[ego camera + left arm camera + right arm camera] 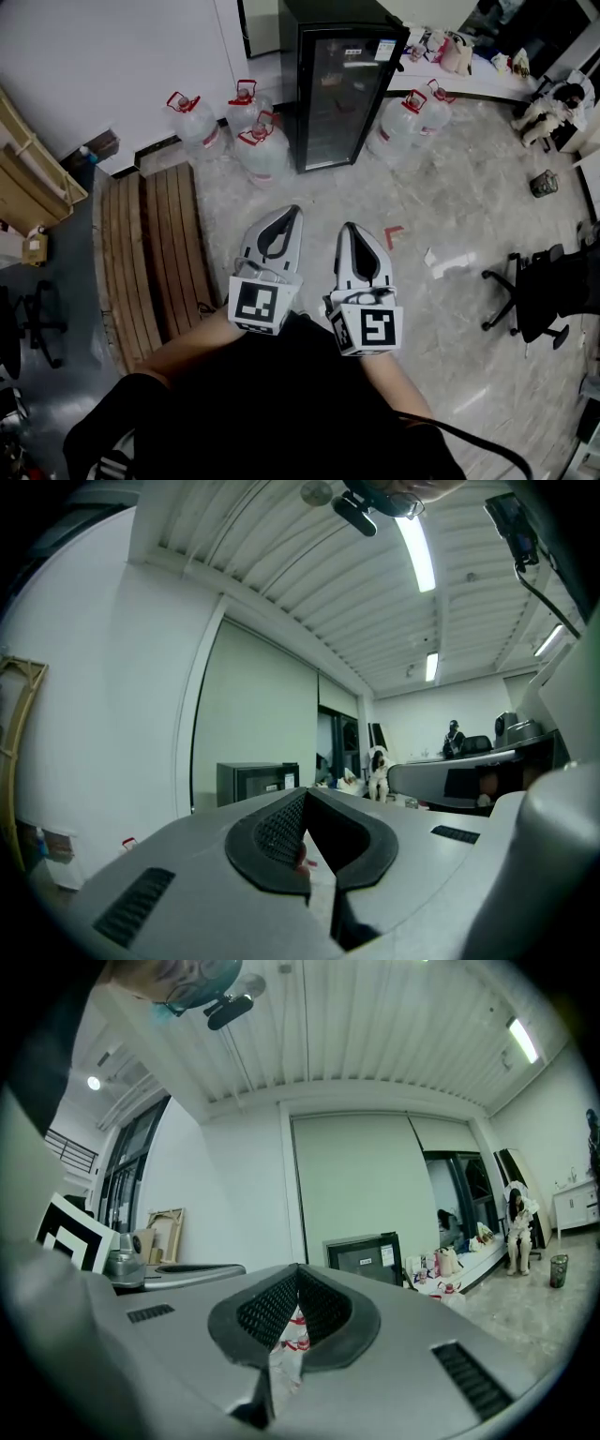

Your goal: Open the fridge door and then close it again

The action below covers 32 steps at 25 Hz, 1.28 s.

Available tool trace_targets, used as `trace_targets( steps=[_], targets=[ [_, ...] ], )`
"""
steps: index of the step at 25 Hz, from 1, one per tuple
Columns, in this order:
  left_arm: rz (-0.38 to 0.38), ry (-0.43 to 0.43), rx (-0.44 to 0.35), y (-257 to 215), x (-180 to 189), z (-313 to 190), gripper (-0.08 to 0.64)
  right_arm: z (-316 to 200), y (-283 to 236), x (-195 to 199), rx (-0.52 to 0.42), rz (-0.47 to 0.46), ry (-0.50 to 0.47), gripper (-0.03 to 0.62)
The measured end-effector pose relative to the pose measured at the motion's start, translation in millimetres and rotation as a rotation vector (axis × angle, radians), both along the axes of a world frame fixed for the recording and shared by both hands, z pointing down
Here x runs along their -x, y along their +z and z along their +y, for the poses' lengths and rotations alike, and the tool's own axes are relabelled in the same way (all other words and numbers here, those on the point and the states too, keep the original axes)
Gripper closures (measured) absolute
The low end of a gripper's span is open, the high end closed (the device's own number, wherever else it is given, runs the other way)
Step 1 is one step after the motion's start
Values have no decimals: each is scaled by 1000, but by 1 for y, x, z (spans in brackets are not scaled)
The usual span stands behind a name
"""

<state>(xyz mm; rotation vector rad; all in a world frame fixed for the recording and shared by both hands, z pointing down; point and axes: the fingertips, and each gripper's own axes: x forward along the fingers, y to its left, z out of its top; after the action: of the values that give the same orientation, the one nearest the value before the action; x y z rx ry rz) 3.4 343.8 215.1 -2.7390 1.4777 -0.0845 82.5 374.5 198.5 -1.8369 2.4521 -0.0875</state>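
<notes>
Facing closed fridge (339, 89) — bare floor (323, 192) before it; jugs (262, 150) flanking

Marble floor (469, 187) lies ahead of the left gripper (294, 212), with wooden slats (155, 253) to its left by a white wall (112, 56), water jugs (262, 145) ahead, a black chair (534, 291) right of the right gripper (350, 226), and strip lights (415, 550) overhead.
</notes>
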Motion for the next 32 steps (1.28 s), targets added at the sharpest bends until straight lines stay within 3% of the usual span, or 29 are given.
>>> trace_targets(
  steps=[5, 10, 17, 21, 32],
  targets=[
    [2, -14, 20, 12, -3, -54, 560, -64, 6, -8, 12, 0, -3, 577],
    [35, -44, 32, 31, 17, -155, 560, -157, 22, 6, 24, 43, -15, 577],
    [26, 71, -2, 36, 27, -323, 560, -325, 39, 25, 53, 57, 31, 577],
    [39, 100, 33, 50, 33, -396, 560, -401, 46, 33, 62, 60, 56, 577],
    [-14, 93, 127, 159, 13, -518, 560, -530, 135, 12, 145, 41, 47, 577]
  ],
)
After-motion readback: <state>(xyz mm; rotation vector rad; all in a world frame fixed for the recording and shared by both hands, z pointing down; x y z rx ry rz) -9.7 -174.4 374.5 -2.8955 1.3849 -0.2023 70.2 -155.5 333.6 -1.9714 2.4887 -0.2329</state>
